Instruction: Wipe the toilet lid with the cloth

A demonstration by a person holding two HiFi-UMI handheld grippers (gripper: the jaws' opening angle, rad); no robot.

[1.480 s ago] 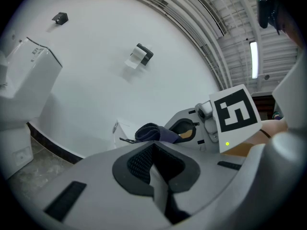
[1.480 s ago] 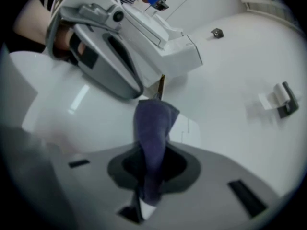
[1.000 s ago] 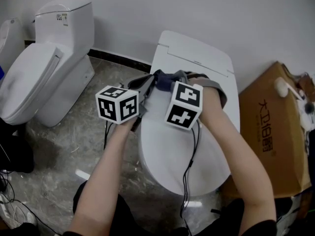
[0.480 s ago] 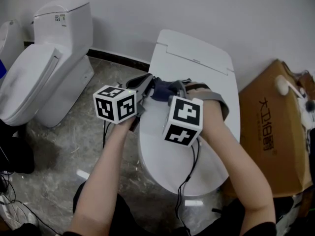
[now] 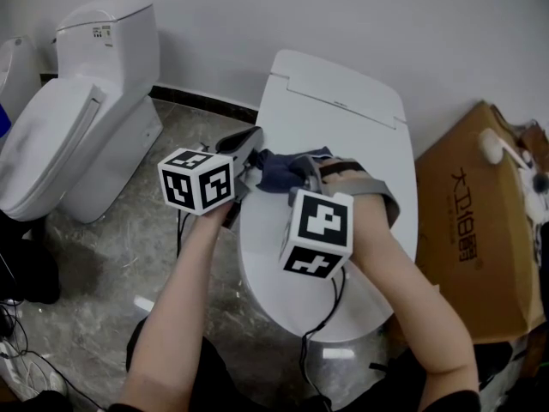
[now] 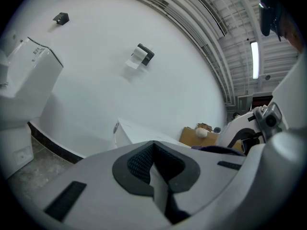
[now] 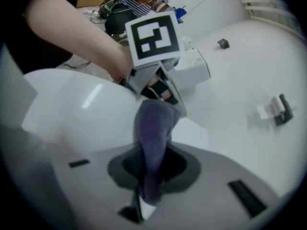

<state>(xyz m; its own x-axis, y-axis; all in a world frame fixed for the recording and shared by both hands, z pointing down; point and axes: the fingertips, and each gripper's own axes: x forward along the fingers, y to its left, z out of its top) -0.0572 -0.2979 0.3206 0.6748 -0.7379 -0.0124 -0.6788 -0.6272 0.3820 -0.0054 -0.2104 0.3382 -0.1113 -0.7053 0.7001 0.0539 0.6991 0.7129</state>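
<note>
right tongs (image 7: 152, 158) clamp one end of the purple cloth (image 7: 153, 121). left tongs (image 6: 153, 146) are closed on its other end. the cloth stretches over the toilet lid (image 5: 262, 260), toward its rear. a cardboard box (image 5: 480, 230) stands right of the lid.

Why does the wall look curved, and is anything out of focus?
Both gripper views bow the wall, a wide-angle effect; the right gripper view is soft, the cloth blurred, with a glare streak on the toilet lid; the head view is sharp.

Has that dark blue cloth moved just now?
Yes, the dark blue cloth slid toward the person, away from the rear of the white toilet lid.
</note>
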